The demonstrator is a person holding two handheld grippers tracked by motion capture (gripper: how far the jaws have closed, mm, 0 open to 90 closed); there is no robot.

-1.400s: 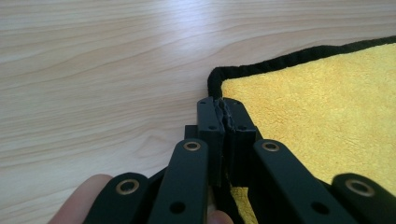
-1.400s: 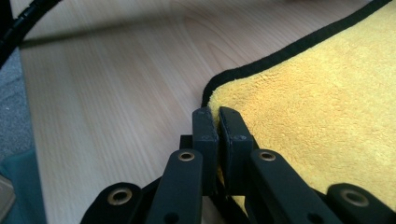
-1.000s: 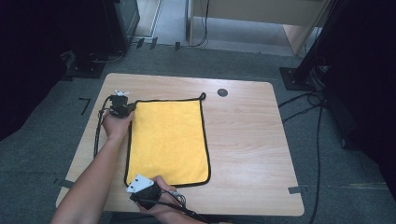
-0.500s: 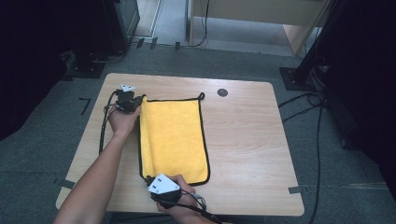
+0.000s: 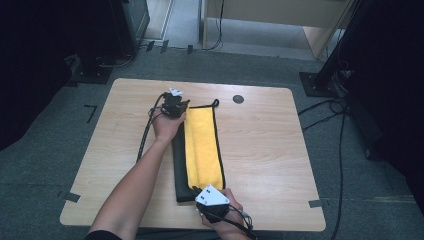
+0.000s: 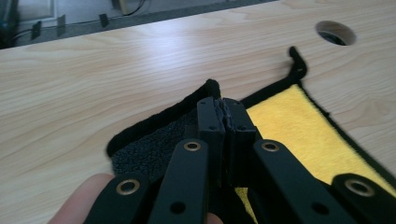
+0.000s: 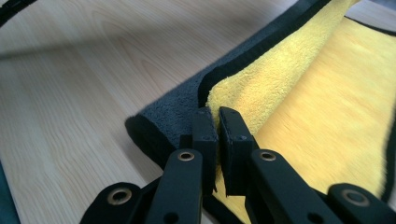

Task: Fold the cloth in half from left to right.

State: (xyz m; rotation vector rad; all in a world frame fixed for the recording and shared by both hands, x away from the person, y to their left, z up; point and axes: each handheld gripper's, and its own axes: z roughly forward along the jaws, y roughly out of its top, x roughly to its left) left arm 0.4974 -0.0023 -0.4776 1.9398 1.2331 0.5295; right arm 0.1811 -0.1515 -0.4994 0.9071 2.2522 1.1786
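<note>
Grippers L (image 5: pixel 179 106) & R (image 5: pixel 200 192) pinch towel (image 5: pixel 204 145); table hole (image 5: pixel 238 99) nearby.

Towel (image 5: pixel 202 145): plush, fuzzy cloth, yellow face, dark grey nubby back, black stitched edging. Table (image 5: pixel 270 150): pale wood-grain top, smooth, faint sheen. Left gripper (image 6: pixel 222 108) and right gripper (image 7: pixel 217 116): jaws matt black plastic with small brass-coloured rivets.

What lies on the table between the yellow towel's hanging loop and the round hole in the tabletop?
Nothing: the high view shows bare wood between the loop of the towel and the hole in the table.
</note>
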